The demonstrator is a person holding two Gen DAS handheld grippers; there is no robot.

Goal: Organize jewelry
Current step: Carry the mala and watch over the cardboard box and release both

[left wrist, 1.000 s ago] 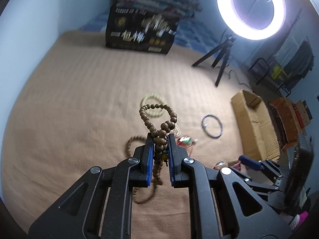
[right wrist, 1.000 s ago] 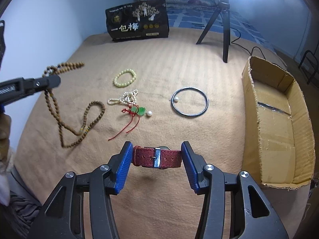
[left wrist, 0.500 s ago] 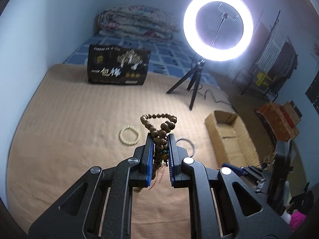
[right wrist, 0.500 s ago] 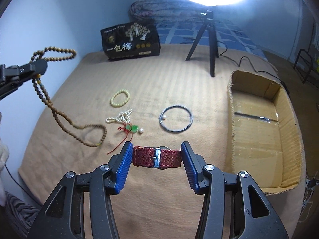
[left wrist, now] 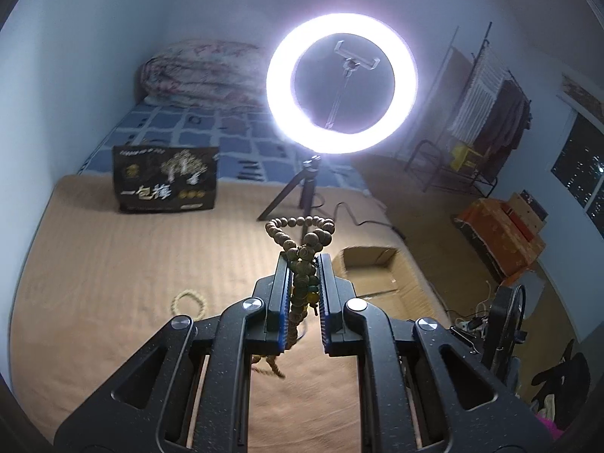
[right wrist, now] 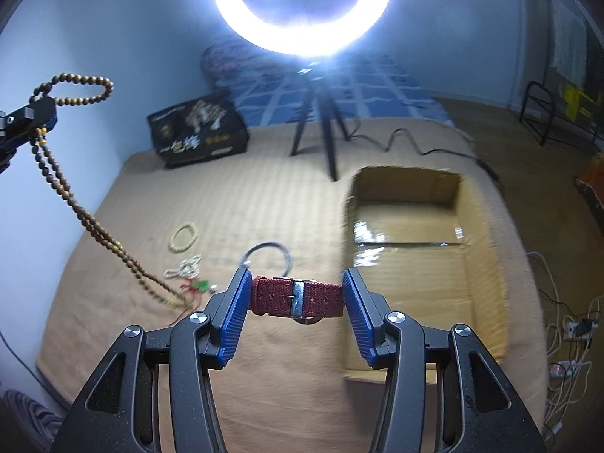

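Two pieces were lifted and none boxed: I had the left tool (left wrist: 304, 264) pinched tight on the wooden bead necklace (right wrist: 56, 168), its tail hanging to the bed (right wrist: 245, 196), and the right tool (right wrist: 296, 292) clamped across the red watch strap (right wrist: 296, 296). The cardboard box (right wrist: 415, 264) looked empty. The cream bracelet (right wrist: 184, 236), pearl strand (right wrist: 187, 268), green pendant (right wrist: 202, 285) and dark bangle (right wrist: 268, 253) lay on the bed, left to do.

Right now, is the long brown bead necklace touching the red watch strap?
Apart. The right wrist view shows the wooden bead necklace hanging from the left tool far out to the side, with open space between it and the red watch strap clamped in the right tool.
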